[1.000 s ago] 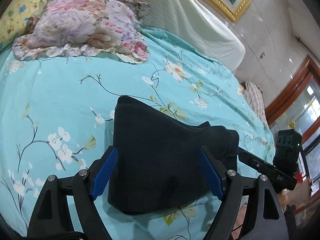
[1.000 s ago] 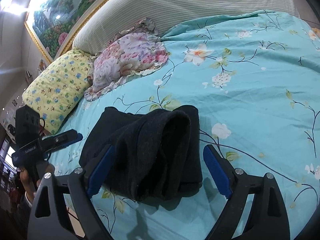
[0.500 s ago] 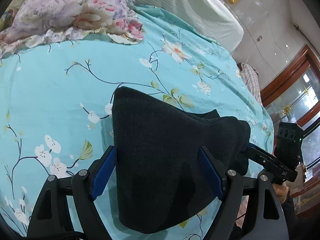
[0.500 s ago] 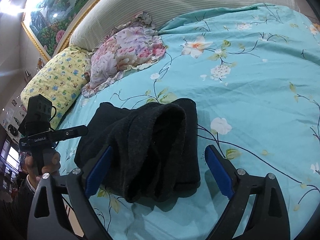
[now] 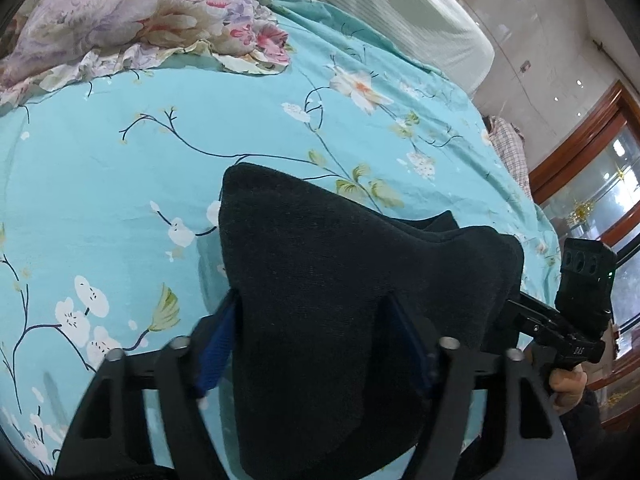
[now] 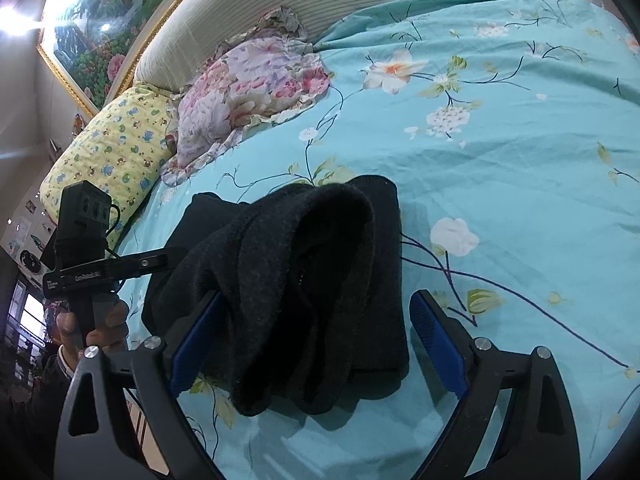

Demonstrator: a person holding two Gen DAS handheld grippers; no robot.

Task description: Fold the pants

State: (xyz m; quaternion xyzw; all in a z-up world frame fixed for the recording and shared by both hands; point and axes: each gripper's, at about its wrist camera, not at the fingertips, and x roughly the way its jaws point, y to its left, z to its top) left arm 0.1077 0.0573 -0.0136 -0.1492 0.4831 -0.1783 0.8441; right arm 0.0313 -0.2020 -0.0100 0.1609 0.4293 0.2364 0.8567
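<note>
Loomed larger in the left wrist view than a second before: the black pants (image 5: 340, 300), bunched into a thick, loosely doubled bundle on the bed (image 5: 120, 184), with the near edge now spilling down over both blue pads. Narrowed a little around that bundle, the left hand-held gripper (image 5: 312, 320), fingers pressed into the cloth on either side; could not tell whether truly clamped or only closing, since the fabric hid the pads. Stayed spread wide, the right hand-held gripper (image 6: 316, 312), one pad tucked against the side of the pants and the other standing clear of them over bare sheet. Judged as the start of a fresh grasp for the next fold: bundle still lumpy and open-mouthed on top in the right wrist view, so not yet neatly folded. Beneath and all around the pants, turquoise bedding printed with blossom branches, slightly creased. Beyond the pants, a pale ribbed headboard (image 6: 320, 8), and above it a gold-framed painting (image 6: 100, 40). Between pants and headboard, a floral pillow (image 5: 132, 12), with a yellow patterned pillow (image 6: 108, 152) just beside it. Far off to the right of the pants, a wooden door frame (image 5: 580, 148).
</note>
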